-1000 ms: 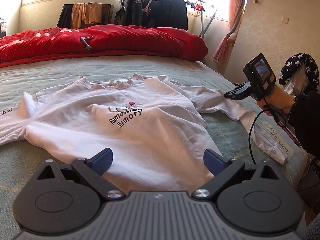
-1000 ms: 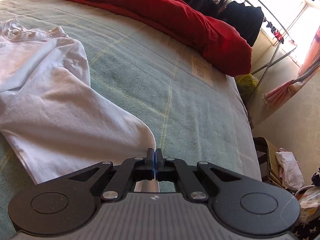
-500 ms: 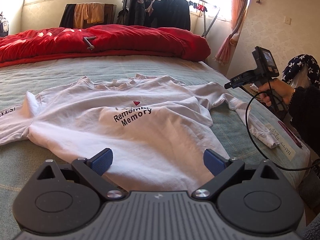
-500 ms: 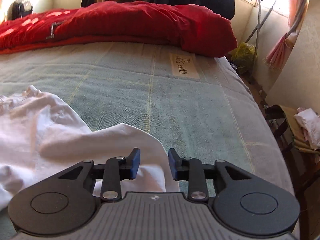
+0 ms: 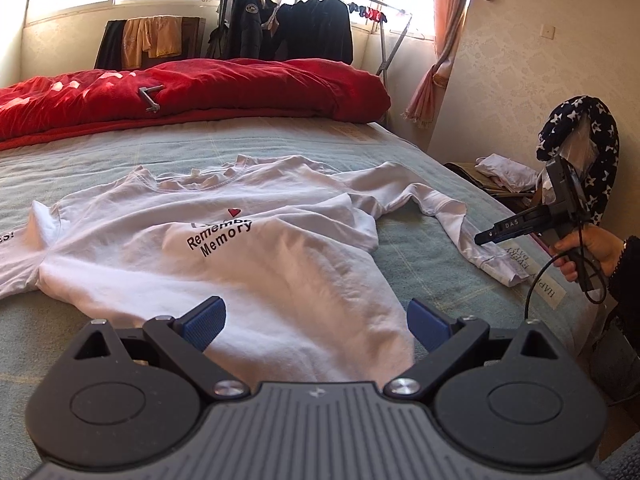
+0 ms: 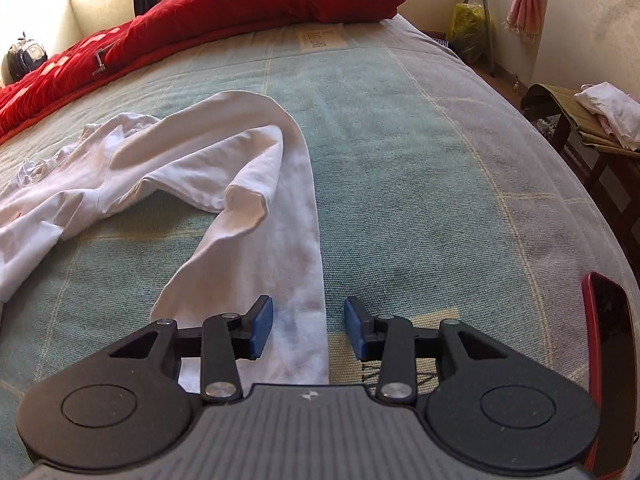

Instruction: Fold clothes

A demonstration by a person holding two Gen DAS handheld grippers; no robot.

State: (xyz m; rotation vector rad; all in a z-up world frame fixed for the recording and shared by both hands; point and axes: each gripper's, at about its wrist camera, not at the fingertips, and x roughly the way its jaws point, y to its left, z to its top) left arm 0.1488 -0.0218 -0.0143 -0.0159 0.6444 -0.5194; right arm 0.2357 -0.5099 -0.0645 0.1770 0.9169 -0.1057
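A white long-sleeved shirt [image 5: 240,248] with black "Remember Memory" print lies face up on the green bedspread [image 5: 420,264], wrinkled. My left gripper [image 5: 316,322] is open and empty, just above the shirt's lower hem. The shirt's right sleeve [image 6: 280,216] runs bent across the bed toward my right gripper [image 6: 308,330], which is open with its jaws either side of the sleeve near the cuff. In the left wrist view the right gripper [image 5: 486,236] hovers over the sleeve end [image 5: 496,264] at the bed's right edge.
A red duvet [image 5: 200,88] is bunched at the far end of the bed. A clothes rack with dark jackets [image 5: 288,32] stands behind it. A stool with folded clothes [image 6: 600,116] stands right of the bed. A red-edged phone [image 6: 610,360] lies by the right gripper.
My right gripper was shut on the sleeve; it opened, let the sleeve drop onto the bed, and moved back to the sleeve's cuff end. The left gripper stayed open and rose slightly.
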